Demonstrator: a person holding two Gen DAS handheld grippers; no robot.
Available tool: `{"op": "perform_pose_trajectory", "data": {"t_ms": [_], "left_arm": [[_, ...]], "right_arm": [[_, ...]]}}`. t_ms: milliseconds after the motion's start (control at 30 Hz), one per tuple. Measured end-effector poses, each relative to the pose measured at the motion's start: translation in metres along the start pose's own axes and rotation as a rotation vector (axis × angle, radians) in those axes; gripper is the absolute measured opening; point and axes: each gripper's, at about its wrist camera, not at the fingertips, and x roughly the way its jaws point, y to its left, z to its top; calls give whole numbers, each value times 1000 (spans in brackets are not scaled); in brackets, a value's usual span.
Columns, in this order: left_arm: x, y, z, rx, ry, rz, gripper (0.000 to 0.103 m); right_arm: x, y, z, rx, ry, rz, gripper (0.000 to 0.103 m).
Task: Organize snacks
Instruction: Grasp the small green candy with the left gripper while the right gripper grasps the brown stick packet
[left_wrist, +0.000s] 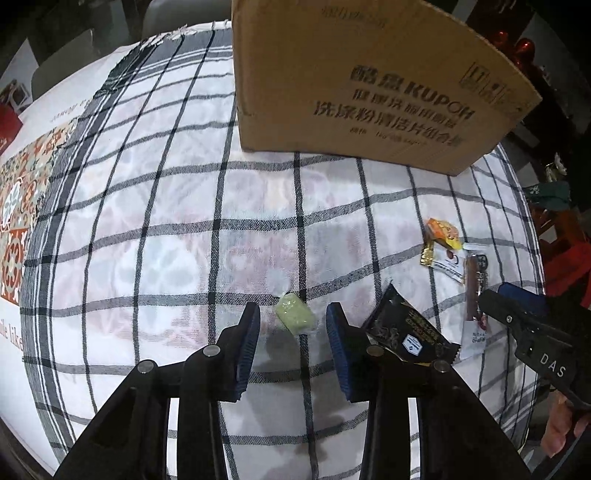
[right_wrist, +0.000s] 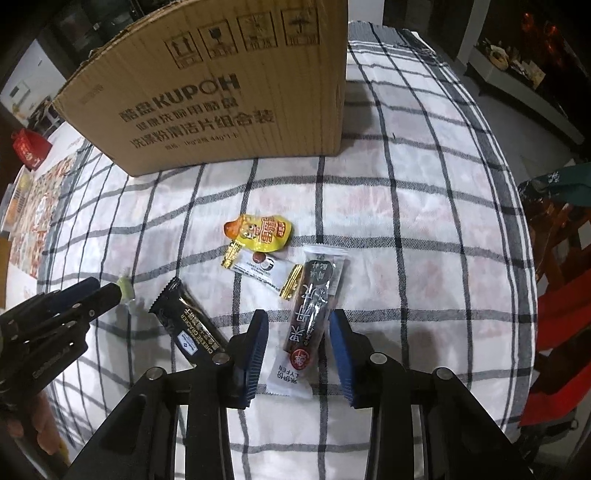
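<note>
My left gripper (left_wrist: 293, 314) is open, its jaws either side of a pale green wrapped candy (left_wrist: 295, 318) lying on the checked cloth. My right gripper (right_wrist: 298, 319) is open around a long brown snack stick (right_wrist: 314, 306) in a clear wrapper. A black cracker packet (right_wrist: 190, 325) lies to its left, a yellow pouch (right_wrist: 258, 232) and a white gold-ended candy (right_wrist: 260, 271) beyond. The black packet (left_wrist: 406, 330) also shows in the left wrist view, right of my left gripper. The cardboard box (right_wrist: 221, 88) stands at the back.
The checked cloth (left_wrist: 155, 221) covers a patterned table. A red packet (right_wrist: 31, 149) lies far left. A red chair (right_wrist: 561, 314) stands off the table's right edge. The other gripper (left_wrist: 532, 325) is at the right in the left wrist view.
</note>
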Motion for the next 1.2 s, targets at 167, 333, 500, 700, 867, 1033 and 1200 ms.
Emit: {"op": "perform_pose_trajectory", "data": {"t_ms": [167, 333, 500, 700, 867, 1033, 1200], "left_arm": [[12, -1, 1, -7, 19, 22, 36], [19, 1, 3, -14, 24, 37, 35], [22, -1, 8, -12, 24, 41, 29], [22, 1, 8, -11, 25, 35, 23], [17, 2, 3, 3, 20, 33, 23], [6, 0, -2, 18, 4, 31, 22], [-7, -5, -5, 45, -22, 27, 22]], "right_arm": [[8, -2, 0, 14, 22, 7, 32], [14, -2, 2, 15, 32, -3, 32], [17, -7, 1, 24, 40, -11, 31], [20, -6, 2, 15, 40, -14, 25], [19, -7, 1, 16, 37, -12, 22], [11, -1, -5, 7, 39, -2, 22], [-4, 1, -10, -9, 19, 14, 22]]}}
